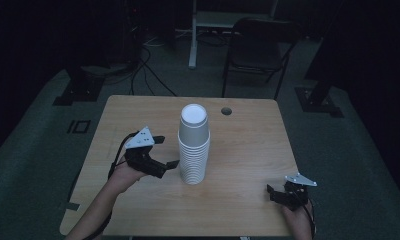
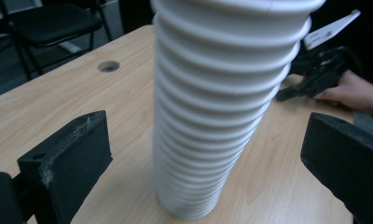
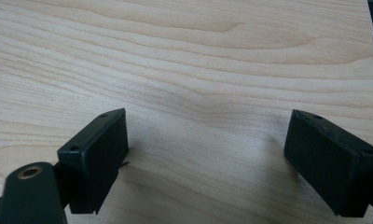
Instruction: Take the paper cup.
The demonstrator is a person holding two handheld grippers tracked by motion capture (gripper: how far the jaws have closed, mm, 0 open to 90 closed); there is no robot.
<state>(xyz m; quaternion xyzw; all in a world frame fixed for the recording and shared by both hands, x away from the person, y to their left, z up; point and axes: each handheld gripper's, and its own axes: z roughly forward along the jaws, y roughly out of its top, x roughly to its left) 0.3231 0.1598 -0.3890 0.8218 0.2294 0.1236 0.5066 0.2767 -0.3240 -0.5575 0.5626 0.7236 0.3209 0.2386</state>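
The stack of white paper cups (image 1: pixel 193 147) stands upright near the middle of the table (image 1: pixel 248 150), with bare wood on every side and a small round hole (image 1: pixel 226 111) behind it. Your left gripper (image 1: pixel 167 151) sits just left of the stack, jaws spread wide, flanking it without contact. Your right gripper (image 1: pixel 270 191) rests near the table's front right corner, well apart, jaws wide over bare wood, holding nothing.

Black chair (image 1: pixel 258 47) beyond wooden table (image 1: pixel 248 150)
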